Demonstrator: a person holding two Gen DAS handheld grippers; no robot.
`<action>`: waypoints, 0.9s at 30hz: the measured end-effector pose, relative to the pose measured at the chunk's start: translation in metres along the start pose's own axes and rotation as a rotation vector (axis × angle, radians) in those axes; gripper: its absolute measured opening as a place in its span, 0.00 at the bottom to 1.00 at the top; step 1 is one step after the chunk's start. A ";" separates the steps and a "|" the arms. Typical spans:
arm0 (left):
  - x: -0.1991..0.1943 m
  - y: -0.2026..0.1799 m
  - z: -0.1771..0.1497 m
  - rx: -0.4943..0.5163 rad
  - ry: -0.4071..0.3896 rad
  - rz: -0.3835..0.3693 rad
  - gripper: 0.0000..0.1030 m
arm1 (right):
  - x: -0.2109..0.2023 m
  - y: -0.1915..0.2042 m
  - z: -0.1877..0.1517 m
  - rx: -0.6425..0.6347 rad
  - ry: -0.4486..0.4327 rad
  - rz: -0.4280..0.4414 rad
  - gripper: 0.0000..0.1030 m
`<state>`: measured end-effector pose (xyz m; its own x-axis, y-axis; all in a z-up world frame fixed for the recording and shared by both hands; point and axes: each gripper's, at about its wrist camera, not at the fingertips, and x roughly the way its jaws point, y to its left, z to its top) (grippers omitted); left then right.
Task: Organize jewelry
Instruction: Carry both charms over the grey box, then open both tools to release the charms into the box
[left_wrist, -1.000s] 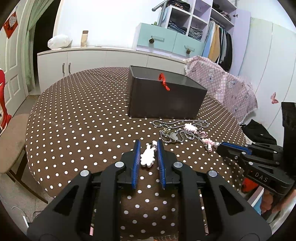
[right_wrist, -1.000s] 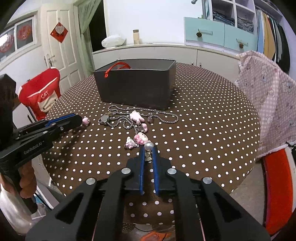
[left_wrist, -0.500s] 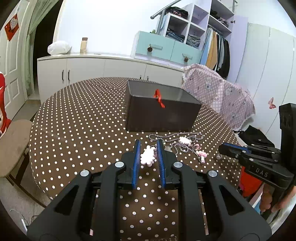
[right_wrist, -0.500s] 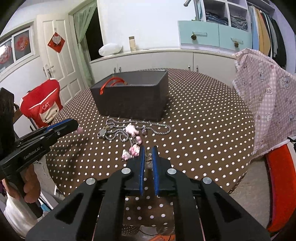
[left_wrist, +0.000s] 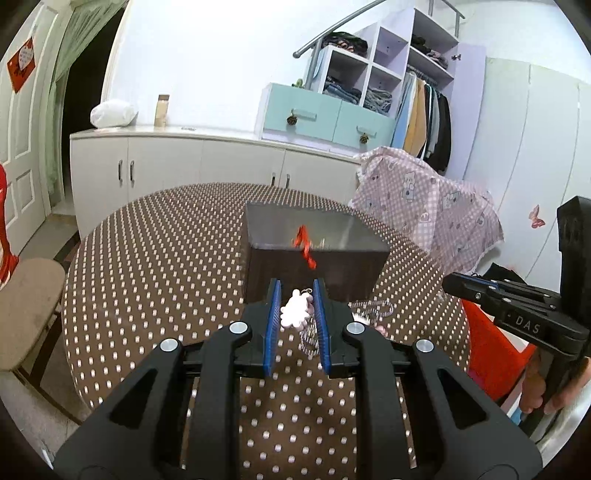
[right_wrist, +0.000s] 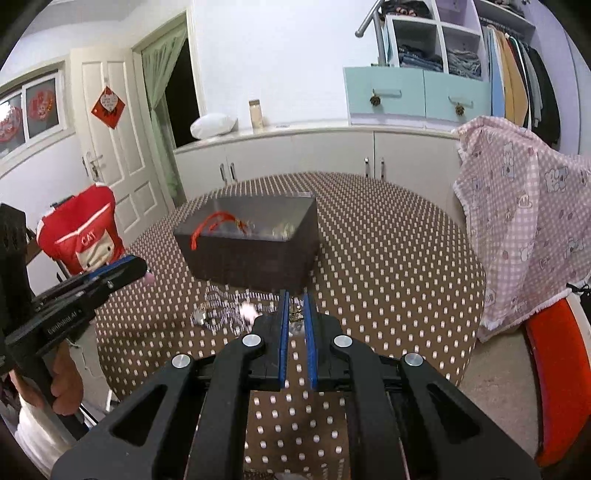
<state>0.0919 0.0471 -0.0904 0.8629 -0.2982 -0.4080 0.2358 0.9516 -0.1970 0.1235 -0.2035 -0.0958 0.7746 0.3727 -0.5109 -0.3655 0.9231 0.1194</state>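
Observation:
My left gripper (left_wrist: 295, 291) is shut on a white and pink cat-shaped charm (left_wrist: 294, 313), held above the dotted tablecloth, with a silver chain (left_wrist: 309, 338) hanging from it. My right gripper (right_wrist: 294, 301) is shut on a small metal end of the chain (right_wrist: 294, 314), also lifted. More silver chain with a pink charm (right_wrist: 248, 311) trails over the table between the grippers. Beyond both stands a dark open box (left_wrist: 314, 254) (right_wrist: 255, 243) with a red ribbon (left_wrist: 304, 249) over its rim. The right gripper (left_wrist: 448, 284) shows at the right of the left wrist view; the left one (right_wrist: 142, 266) at the left of the right wrist view.
The round table (left_wrist: 155, 258) wears a brown cloth with white dots. A pink patterned cloth (left_wrist: 428, 206) covers a chair at the right, a beige stool (left_wrist: 26, 295) stands at the left, and a red chair cover (right_wrist: 81, 236) at the far left. White cabinets (left_wrist: 177, 162) line the wall.
Both grippers have risen from the table, still closed on their pieces. The chain and charms have lifted with them. The box now sits lower and nearer in both views.

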 end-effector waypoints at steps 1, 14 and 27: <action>0.000 -0.002 0.003 0.007 -0.005 0.000 0.18 | 0.000 0.000 0.004 0.000 -0.009 0.005 0.06; 0.014 -0.008 0.038 0.039 -0.080 -0.015 0.18 | 0.016 0.005 0.042 -0.027 -0.047 0.053 0.07; 0.050 0.006 0.048 -0.004 -0.011 -0.043 0.18 | 0.052 0.015 0.060 -0.055 -0.007 0.113 0.07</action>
<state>0.1575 0.0416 -0.0695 0.8567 -0.3381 -0.3895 0.2711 0.9376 -0.2176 0.1890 -0.1651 -0.0695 0.7302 0.4752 -0.4909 -0.4787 0.8685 0.1287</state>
